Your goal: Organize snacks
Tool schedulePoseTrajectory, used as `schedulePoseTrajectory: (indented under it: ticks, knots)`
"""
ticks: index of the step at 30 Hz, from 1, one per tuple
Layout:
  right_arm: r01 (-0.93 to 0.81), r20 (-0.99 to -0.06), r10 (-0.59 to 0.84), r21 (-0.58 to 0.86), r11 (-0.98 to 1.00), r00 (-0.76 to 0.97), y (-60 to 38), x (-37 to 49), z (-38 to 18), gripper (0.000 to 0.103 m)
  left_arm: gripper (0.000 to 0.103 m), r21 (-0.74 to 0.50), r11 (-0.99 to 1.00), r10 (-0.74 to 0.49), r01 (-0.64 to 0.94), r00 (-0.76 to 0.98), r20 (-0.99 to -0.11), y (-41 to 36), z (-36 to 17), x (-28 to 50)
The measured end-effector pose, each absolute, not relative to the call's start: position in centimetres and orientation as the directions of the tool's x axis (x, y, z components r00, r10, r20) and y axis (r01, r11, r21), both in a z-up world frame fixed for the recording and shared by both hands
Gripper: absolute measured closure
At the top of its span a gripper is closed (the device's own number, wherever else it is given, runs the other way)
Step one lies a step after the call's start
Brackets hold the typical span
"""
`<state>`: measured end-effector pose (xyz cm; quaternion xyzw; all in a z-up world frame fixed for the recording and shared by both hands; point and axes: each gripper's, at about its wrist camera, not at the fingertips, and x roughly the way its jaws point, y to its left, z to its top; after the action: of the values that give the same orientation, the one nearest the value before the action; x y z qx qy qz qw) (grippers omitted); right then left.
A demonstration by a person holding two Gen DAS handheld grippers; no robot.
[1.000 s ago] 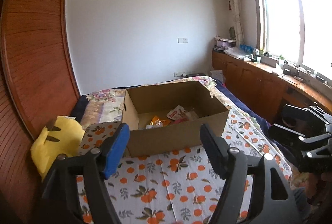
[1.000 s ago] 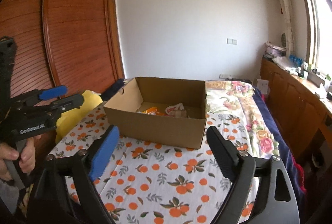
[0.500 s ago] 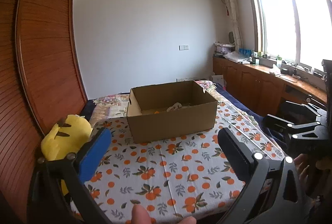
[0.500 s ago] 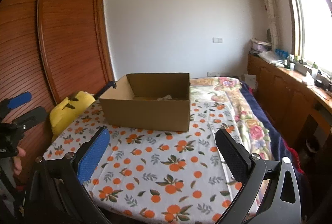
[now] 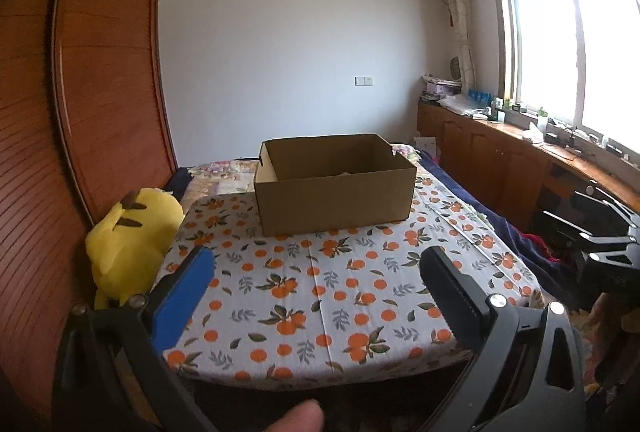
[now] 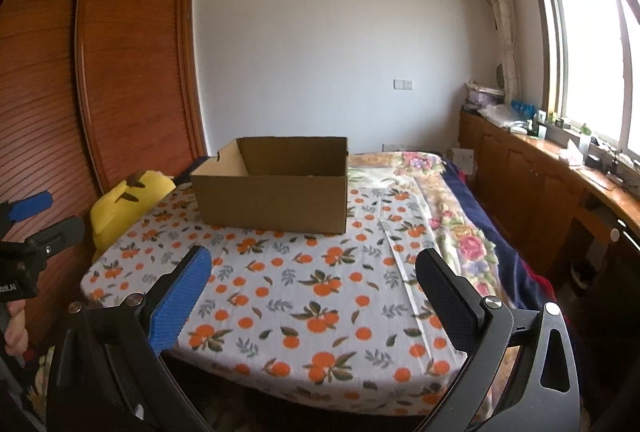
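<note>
Both grippers empty, fingers spread wide: left gripper (image 5: 316, 296), right gripper (image 6: 312, 292). Cardboard box (image 5: 334, 184) sits mid-bed (image 5: 320, 296), well apart; snacks barely visible inside. Risk: light box slides or tips on soft bedding if nudged.

A cardboard box (image 5: 334, 184) sits on the bed (image 5: 320, 292), a plush toy (image 5: 130, 232) beside the bed's left edge

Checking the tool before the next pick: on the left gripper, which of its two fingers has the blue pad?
On the left gripper, the finger at picture-left carries the blue pad; the other finger is plain black. Its jaws stand wide open, holding nothing.
</note>
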<state>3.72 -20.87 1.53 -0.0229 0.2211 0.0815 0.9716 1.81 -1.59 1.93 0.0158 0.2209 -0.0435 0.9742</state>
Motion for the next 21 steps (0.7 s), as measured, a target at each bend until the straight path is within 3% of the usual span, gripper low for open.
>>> schedulePoseTrajectory:
  ticks: [21]
  knots:
    - [-0.129,-0.419,0.112,-0.012,0.992,0.901,-20.8,1.4,0.1,0.000,0.000,0.032,0.998,-0.038,0.059,0.884,-0.466,-0.9,-0.5,0.4]
